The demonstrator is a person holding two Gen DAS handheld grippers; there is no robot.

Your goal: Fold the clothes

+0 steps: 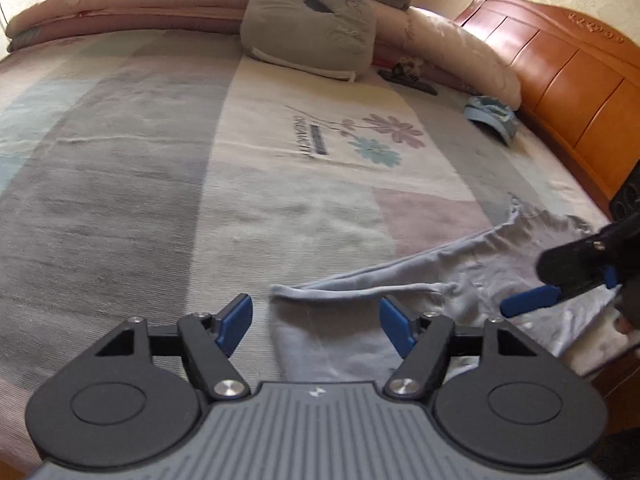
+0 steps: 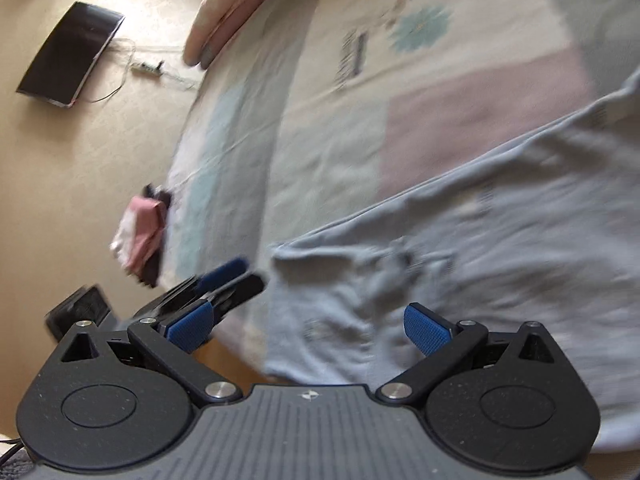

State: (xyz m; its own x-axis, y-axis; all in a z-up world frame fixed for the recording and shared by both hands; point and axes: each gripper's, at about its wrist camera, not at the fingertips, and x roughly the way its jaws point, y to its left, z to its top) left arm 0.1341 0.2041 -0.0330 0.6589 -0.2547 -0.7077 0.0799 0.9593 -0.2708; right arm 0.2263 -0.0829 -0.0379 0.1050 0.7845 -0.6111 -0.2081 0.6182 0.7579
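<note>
A pale grey-blue garment (image 1: 420,292) lies crumpled on the bed's near right side; in the right wrist view the garment (image 2: 500,248) is spread wide and blurred. My left gripper (image 1: 316,324) stands open over its left corner, and the blue pads (image 1: 236,322) do not press the cloth. My right gripper (image 2: 308,328) is open too, just above the garment's near edge, with nothing pinched. The right gripper (image 1: 552,280) enters the left wrist view from the right edge, over the cloth. Side-on at the garment's left edge in the right wrist view sits the left gripper (image 2: 224,276).
The bed has a striped sheet (image 1: 160,160) with a flower print. A grey pillow (image 1: 312,28) and folded pink quilts (image 1: 120,8) line the far side. A wooden headboard (image 1: 560,80) bounds the right, with a small blue item (image 1: 492,116) before it. Pink and dark clothes (image 2: 140,236) sit at the bed's edge.
</note>
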